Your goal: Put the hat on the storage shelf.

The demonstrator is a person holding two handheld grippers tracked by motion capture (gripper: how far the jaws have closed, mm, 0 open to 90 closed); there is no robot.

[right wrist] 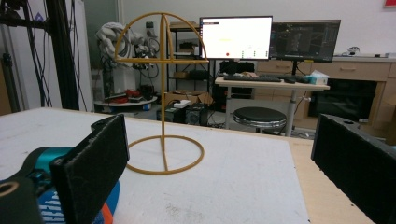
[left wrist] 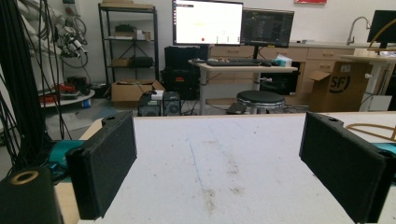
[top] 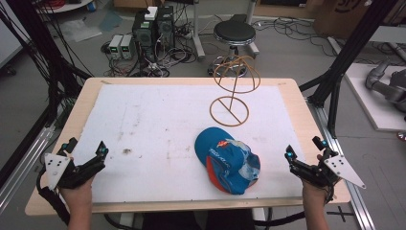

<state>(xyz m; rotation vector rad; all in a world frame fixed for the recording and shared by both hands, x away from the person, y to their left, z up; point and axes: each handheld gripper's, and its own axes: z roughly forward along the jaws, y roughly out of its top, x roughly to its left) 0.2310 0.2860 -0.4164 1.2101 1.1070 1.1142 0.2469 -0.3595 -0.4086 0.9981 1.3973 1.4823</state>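
Right gripper (right wrist: 224, 172) jaws wide apart, nothing between them. Wire hat stand (right wrist: 163, 93) upright on the white table mat (right wrist: 243, 186), straight ahead. Blue cap (right wrist: 100, 212) edge peeks out low left behind the left jaw. Monitors and stool in the background.

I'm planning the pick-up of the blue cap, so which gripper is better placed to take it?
Probably the right gripper: the blue cap lies on the right half of the table, much closer to it, and its jaws stand open. The left gripper, also open, sits at the far left edge.
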